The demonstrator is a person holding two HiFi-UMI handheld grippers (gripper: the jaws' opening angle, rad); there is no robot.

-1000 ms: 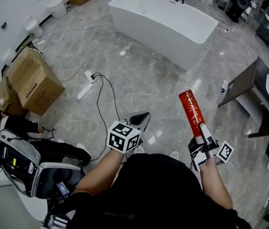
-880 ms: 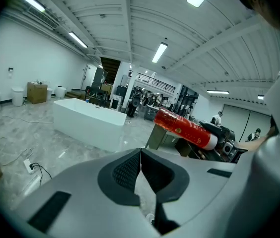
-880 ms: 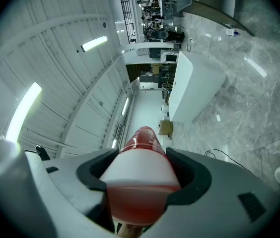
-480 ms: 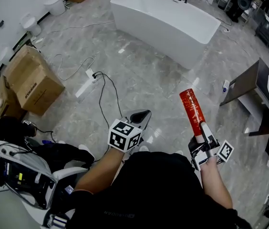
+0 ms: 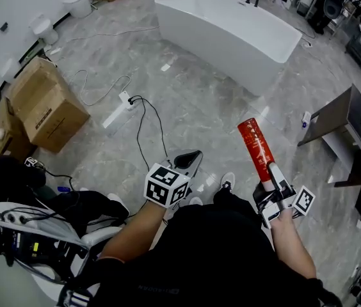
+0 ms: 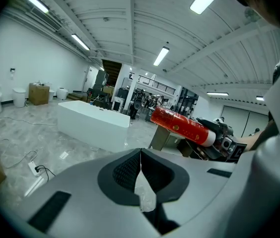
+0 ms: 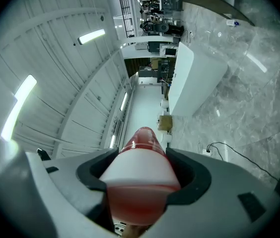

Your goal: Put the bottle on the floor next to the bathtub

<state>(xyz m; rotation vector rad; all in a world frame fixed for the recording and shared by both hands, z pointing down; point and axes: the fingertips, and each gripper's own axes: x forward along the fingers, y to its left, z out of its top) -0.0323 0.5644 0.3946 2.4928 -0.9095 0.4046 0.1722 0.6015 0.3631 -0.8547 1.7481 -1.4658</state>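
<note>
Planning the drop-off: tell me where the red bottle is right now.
The red bottle is clamped in the right hand-held gripper at the head view's lower right, held above the floor, well short of the white bathtub at the top.

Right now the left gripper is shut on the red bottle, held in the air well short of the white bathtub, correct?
No. It is the right gripper that is shut on the red bottle; the right gripper view shows its white end between the jaws. The left gripper is shut, empty. The bottle is in the air, short of the white bathtub.
</note>
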